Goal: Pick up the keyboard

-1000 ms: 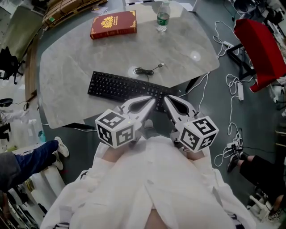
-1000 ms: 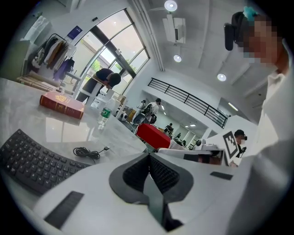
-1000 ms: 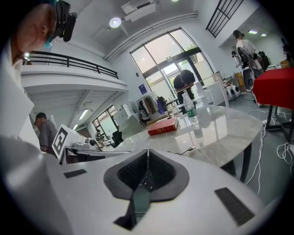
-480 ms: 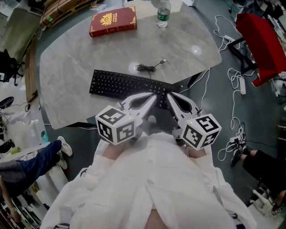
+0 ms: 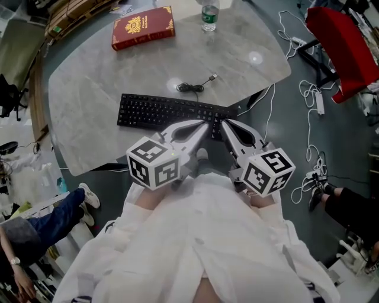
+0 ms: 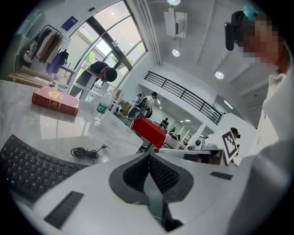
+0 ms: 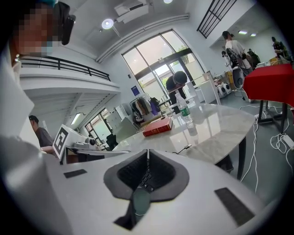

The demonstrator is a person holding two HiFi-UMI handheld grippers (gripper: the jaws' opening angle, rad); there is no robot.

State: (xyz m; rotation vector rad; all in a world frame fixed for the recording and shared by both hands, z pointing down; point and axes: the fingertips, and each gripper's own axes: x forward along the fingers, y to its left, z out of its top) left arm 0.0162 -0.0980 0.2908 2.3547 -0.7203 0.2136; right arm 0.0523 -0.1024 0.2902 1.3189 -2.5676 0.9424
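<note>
Down at the table's near edge, head view: the black keyboard (image 5: 169,112) lies flat on the smooth grey table (image 5: 95,77), with the left gripper (image 5: 205,126) and right gripper (image 5: 224,124) poised over its right part. It looks light, stiff and long, so I'd pinch an edge near each end or it tips. Left gripper view: jaws pressed together, empty. Right gripper view: likewise closed on nothing. The polished top is likely slippery, with a bright, busy hall beyond.

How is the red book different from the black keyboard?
The red book is short, thick and gold-printed; the keyboard is long, thin and black with many keys. The book lies on the far side of the table, by the bottle; the keyboard lies along its near edge. Both lie flat on it.
</note>
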